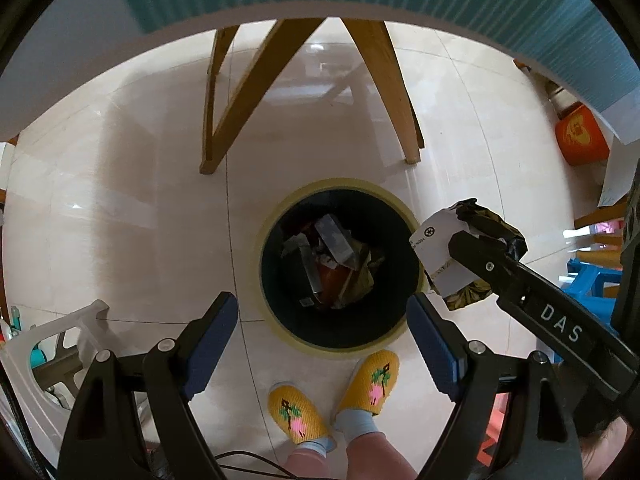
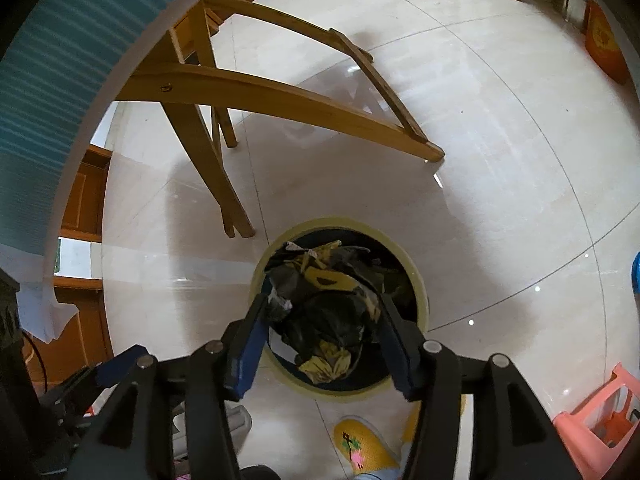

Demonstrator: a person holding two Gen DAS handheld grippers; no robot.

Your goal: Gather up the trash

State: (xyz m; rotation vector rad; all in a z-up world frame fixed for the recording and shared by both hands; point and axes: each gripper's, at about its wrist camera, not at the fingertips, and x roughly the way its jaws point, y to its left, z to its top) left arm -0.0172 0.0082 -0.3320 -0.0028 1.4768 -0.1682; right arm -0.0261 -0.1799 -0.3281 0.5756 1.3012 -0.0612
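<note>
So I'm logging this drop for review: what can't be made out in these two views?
- Right wrist view: most of the bin interior, hidden by the crumpled wrapper between the right gripper fingers.
- Left wrist view: label print on that wrapper, too small.
- Both views: the person, cut off at the bottom edge.

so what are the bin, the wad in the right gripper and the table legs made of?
Trash bin: probably plastic, smooth matte yellow rim. Crumpled wrapper: looks like thin foil or film, glossy dark and gold creases, with a white paper label. Table legs: wood, visible grain, satin varnish.

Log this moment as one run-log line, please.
left gripper: open, empty, above trash bin | right gripper: holding crumpled wrapper over bin | wrapper not yet dropped
</note>
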